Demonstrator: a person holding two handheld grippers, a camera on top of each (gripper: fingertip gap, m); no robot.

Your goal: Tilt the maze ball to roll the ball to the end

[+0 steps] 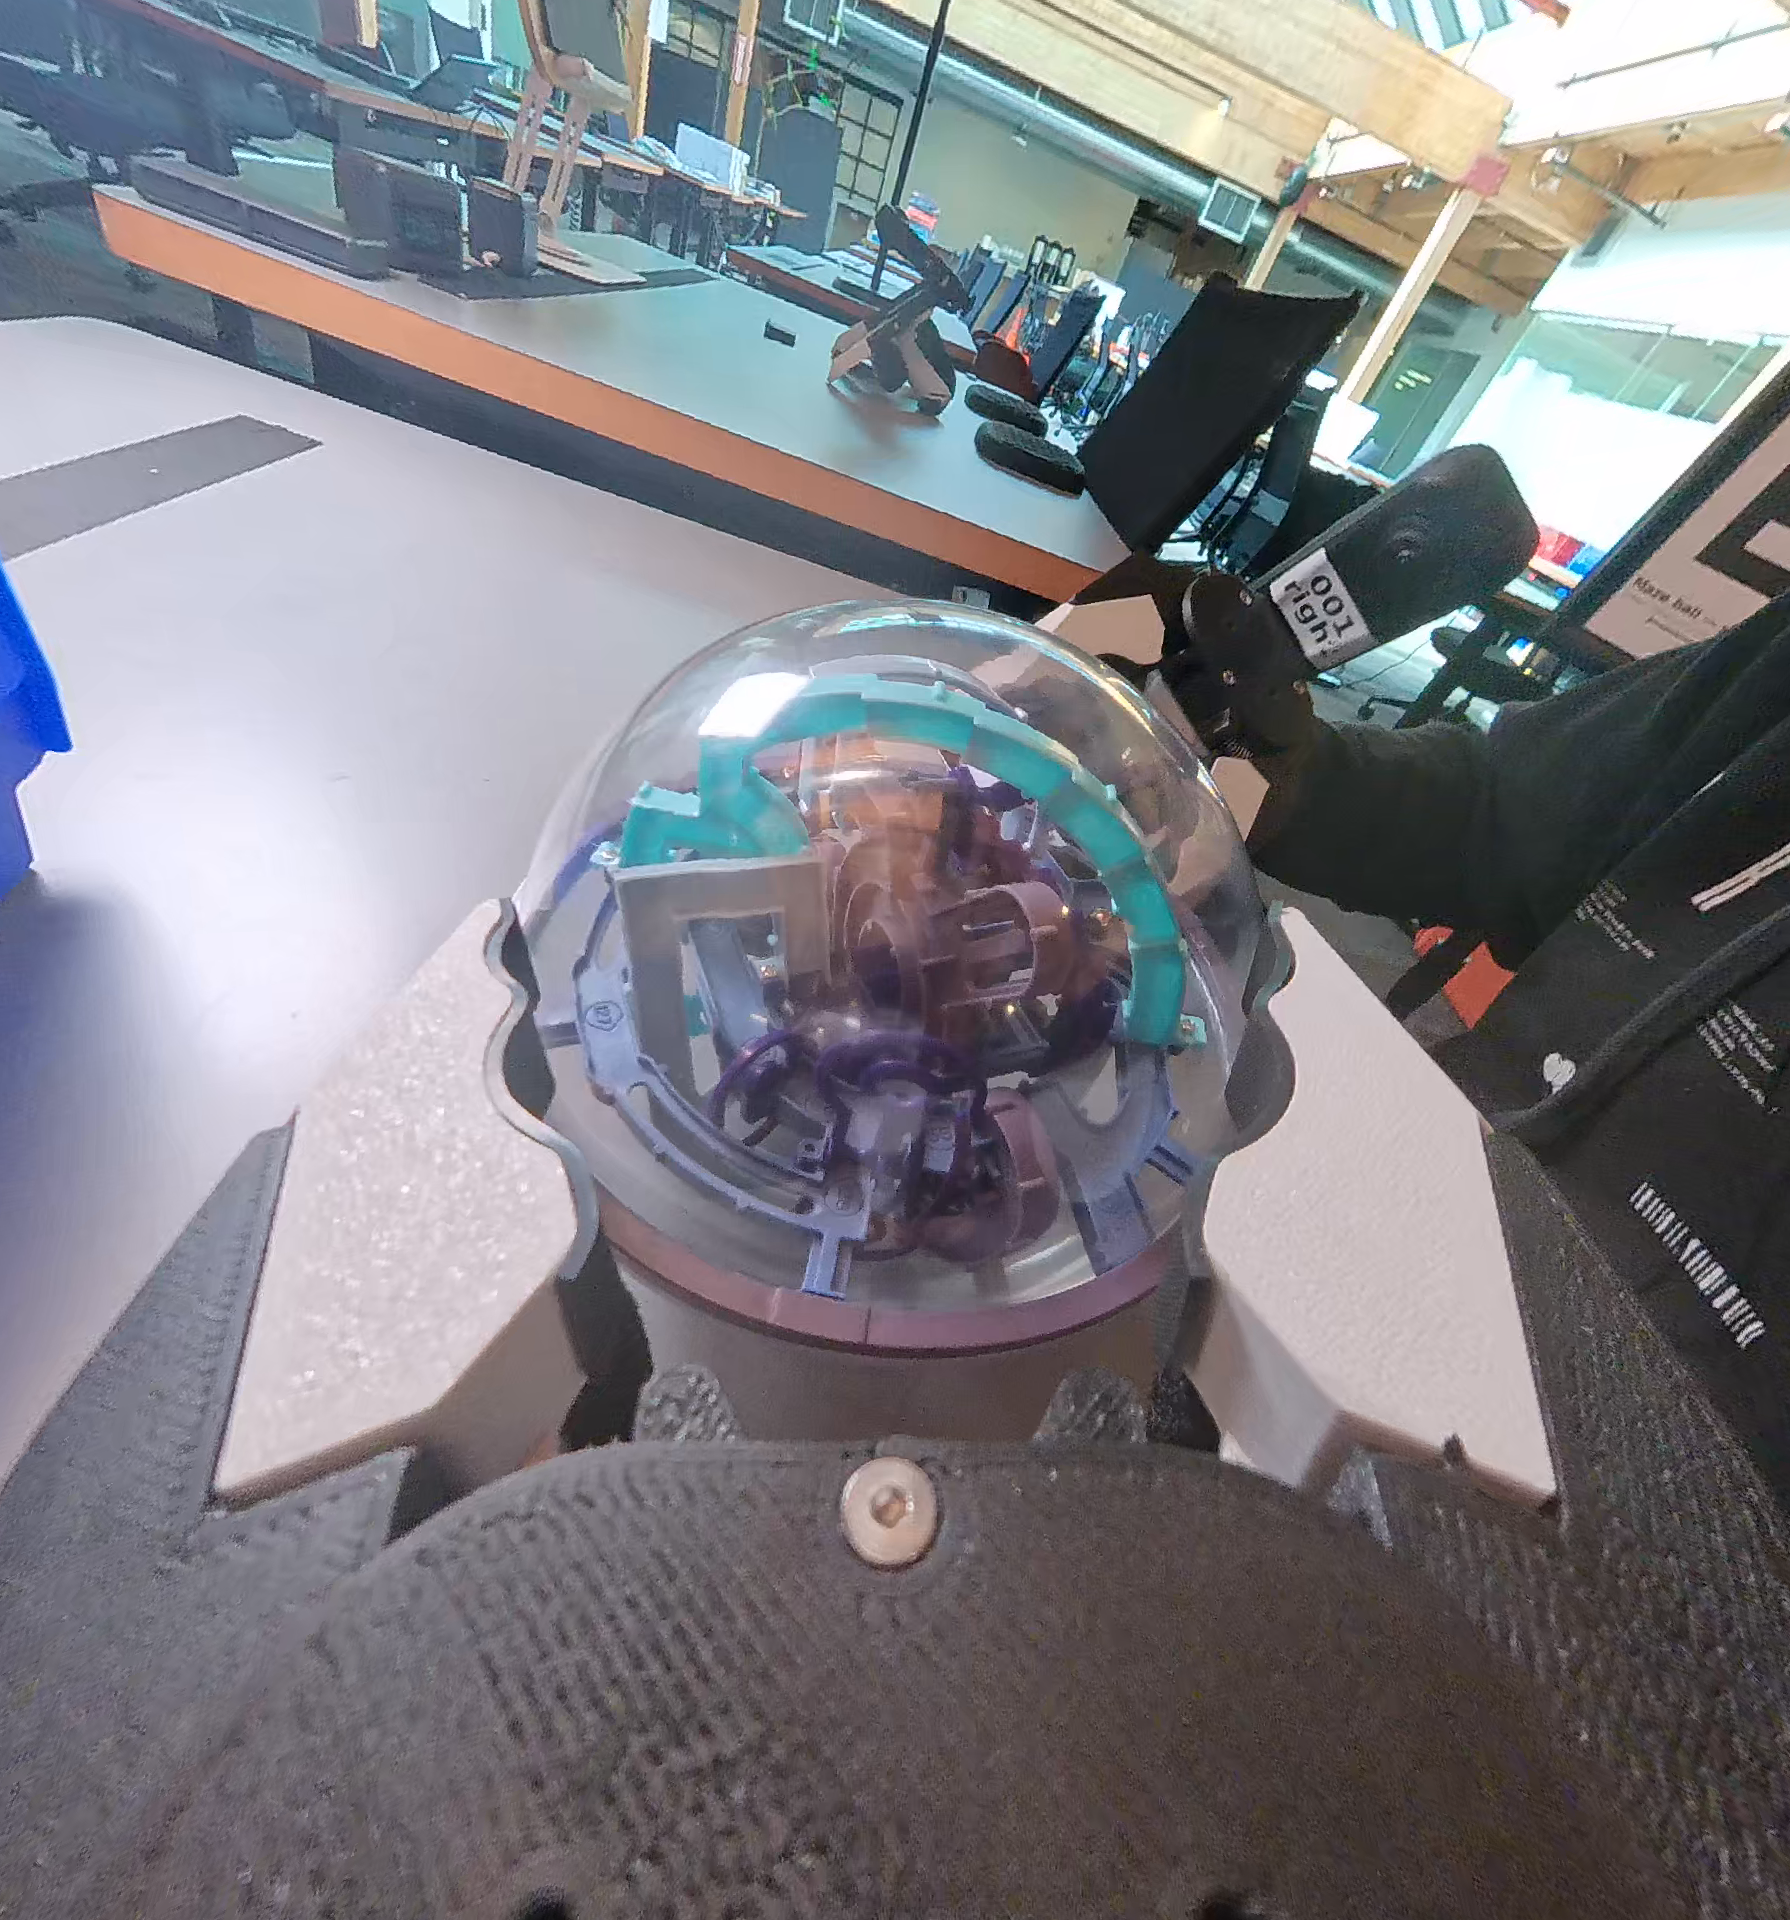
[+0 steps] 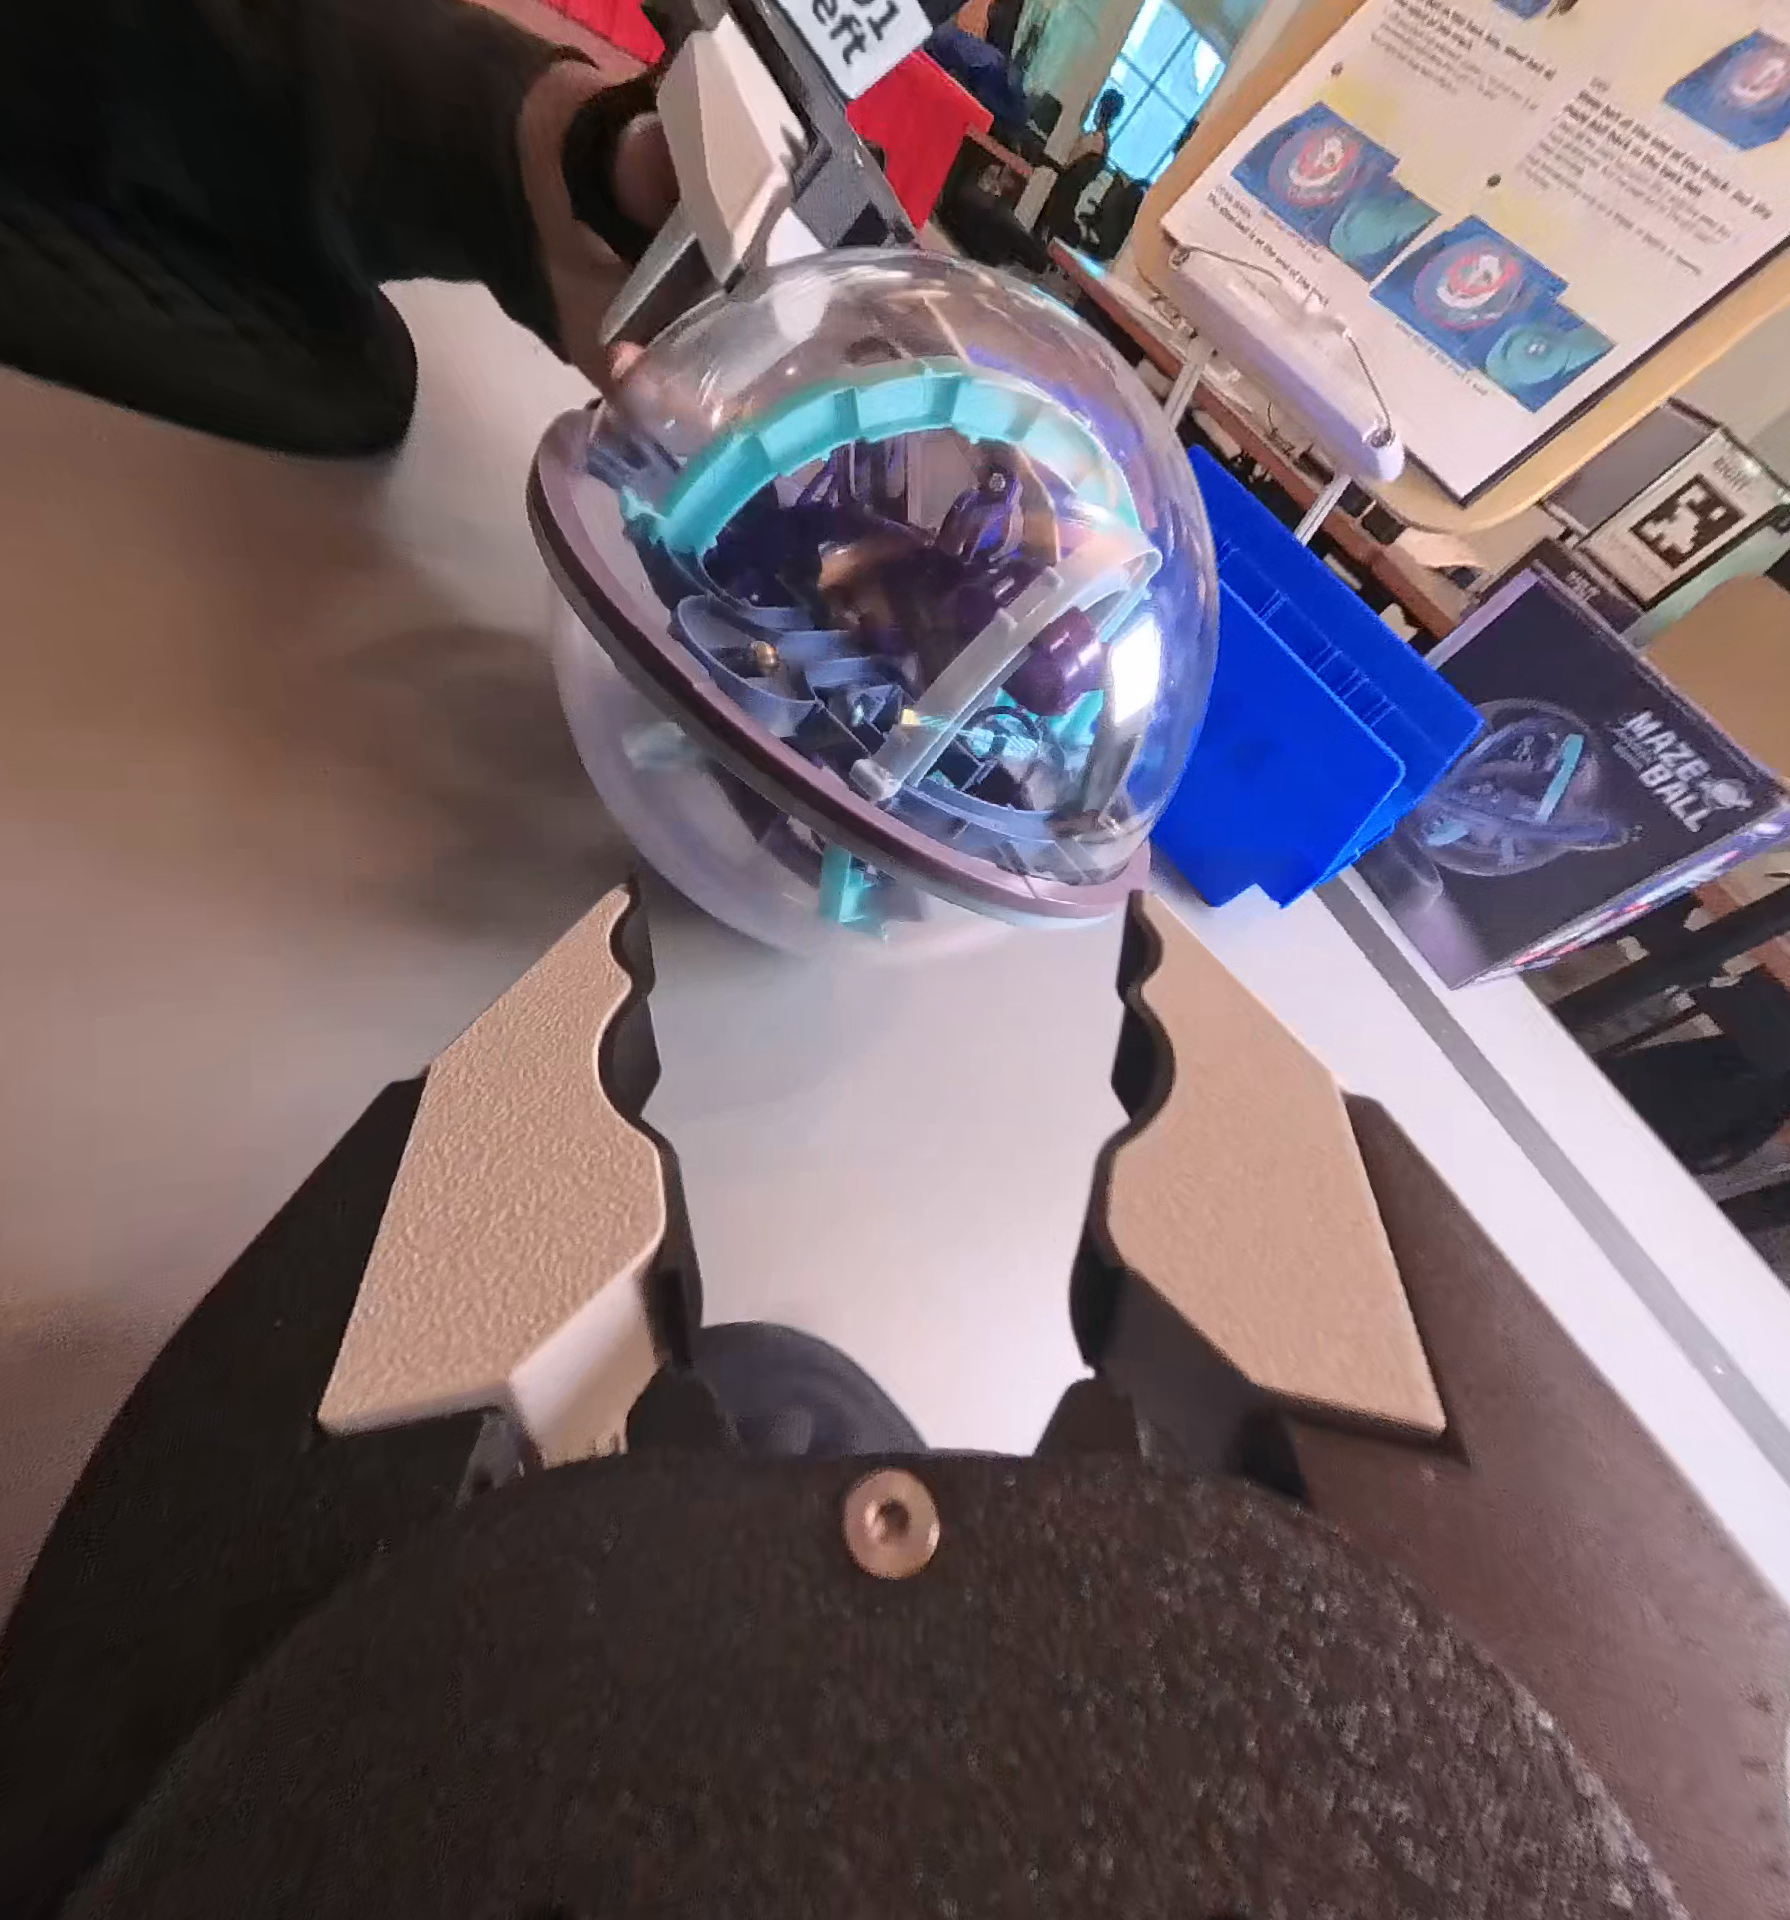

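**Maze ball clamped in left tool, tilted above the surface**

Broad pale surface underneath everything, with a blue bin at its far edge. Nearer, the clear maze ball, turquoise and purple tracks inside, clamped between the wide-spread fingers of the left tool, both pads pressed to its sides. Seen from the right wrist view, sphere tilted, purple equator ring running on a slant, lower half just above the surface. Right tool spread apart and bare, tips just short of the sphere, not touching. Tiny metal ball resting on a blue track near the ring.
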